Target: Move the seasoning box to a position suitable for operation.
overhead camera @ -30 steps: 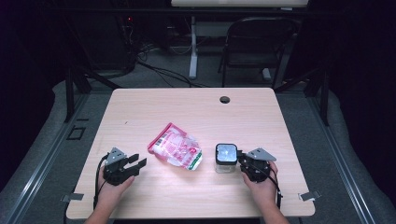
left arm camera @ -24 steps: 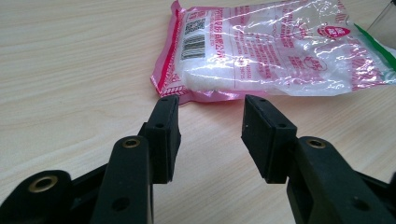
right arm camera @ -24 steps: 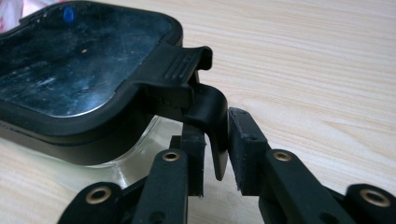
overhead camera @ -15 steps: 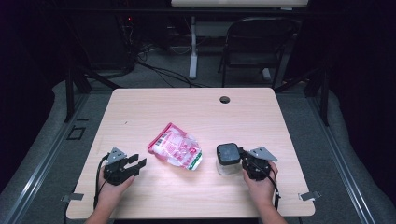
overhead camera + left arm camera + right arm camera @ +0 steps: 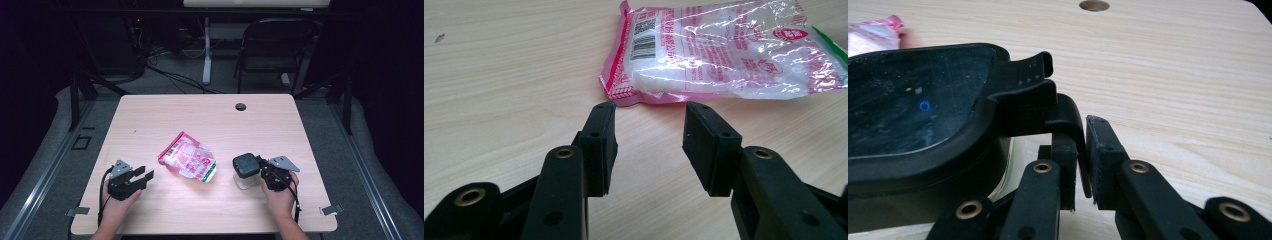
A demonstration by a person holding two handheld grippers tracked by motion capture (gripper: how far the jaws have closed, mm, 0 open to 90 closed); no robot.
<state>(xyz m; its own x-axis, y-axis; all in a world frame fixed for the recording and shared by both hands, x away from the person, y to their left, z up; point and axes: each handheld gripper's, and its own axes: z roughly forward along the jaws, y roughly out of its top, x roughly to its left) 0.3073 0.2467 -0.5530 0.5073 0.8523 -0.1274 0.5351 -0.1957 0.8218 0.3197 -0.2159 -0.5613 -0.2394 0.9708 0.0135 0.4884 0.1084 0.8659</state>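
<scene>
While the right gripper [image 5: 263,172] has just been closing, its fingers pinch the lid latch of the clear container [image 5: 245,170] near the surface's [image 5: 210,112] front. Left gripper [image 5: 141,177] rests open, empty, near the pink bag [image 5: 188,161].

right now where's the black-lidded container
In the high view the container stands at the table's near right, beside the right gripper, right of the pink bag.
</scene>
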